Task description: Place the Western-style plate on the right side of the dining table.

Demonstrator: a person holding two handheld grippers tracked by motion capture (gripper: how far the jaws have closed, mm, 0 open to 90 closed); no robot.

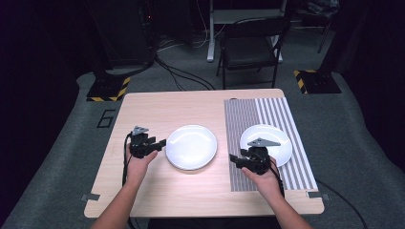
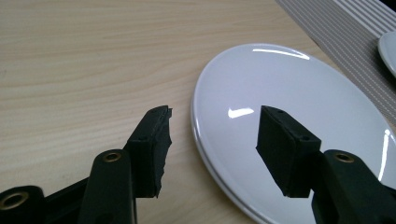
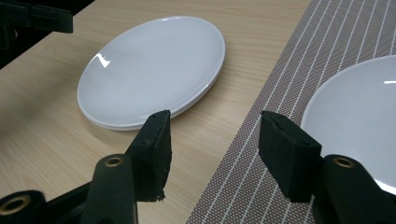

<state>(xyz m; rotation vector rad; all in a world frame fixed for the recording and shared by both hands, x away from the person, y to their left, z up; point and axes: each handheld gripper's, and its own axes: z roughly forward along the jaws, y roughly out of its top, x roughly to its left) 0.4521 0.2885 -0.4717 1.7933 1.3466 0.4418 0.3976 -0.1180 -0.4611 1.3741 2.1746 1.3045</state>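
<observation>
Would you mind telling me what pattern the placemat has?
The placemat has thin grey and white stripes, clearest in the right gripper view.

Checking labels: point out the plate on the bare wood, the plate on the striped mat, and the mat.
plate on the wood point(image 1: 191, 147), high view, its centre
plate on the mat point(image 1: 277, 139), high view, far part
striped mat point(image 1: 246, 119), high view, dark far-left area

Black left gripper point(image 1: 161, 143) and right gripper point(image 1: 232, 158): grey three-cornered plates, brass rivets, black cables

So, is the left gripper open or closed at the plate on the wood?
Open. The left gripper has its fingers spread wide, straddling the rim of the white plate without touching it.
</observation>
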